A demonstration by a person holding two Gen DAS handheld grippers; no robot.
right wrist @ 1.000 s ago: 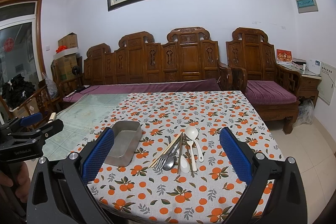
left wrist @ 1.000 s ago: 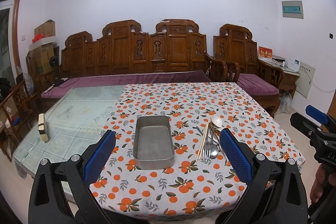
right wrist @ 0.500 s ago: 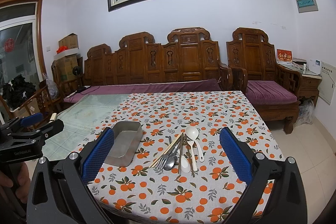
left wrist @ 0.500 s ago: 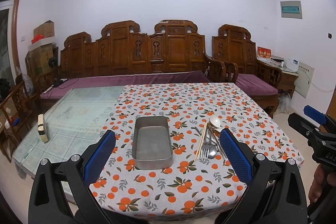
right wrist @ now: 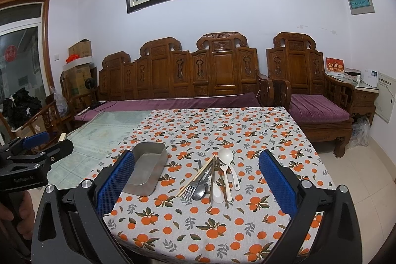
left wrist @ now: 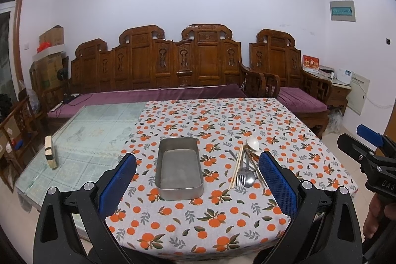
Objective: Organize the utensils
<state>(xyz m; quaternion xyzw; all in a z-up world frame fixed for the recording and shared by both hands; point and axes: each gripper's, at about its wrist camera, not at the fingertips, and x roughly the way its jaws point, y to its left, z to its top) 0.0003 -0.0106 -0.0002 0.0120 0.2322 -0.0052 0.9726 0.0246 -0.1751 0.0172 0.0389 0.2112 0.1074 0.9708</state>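
Spreading wide, the blue-padded fingers (left wrist: 116,186) of the left gripper (left wrist: 198,186) hold nothing, hovering at the lower middle of the frame before the metal tray (left wrist: 179,168). The right gripper (right wrist: 196,187) is equally wide and empty, low in its frame before the utensil pile (right wrist: 212,177) on the orange-print tablecloth (right wrist: 222,222). Only the right view shows the white spoons (right wrist: 226,157) unobstructed and a hand (right wrist: 22,212) at lower left; only the left view shows a small block (left wrist: 50,152) on the glass tabletop (left wrist: 91,137)
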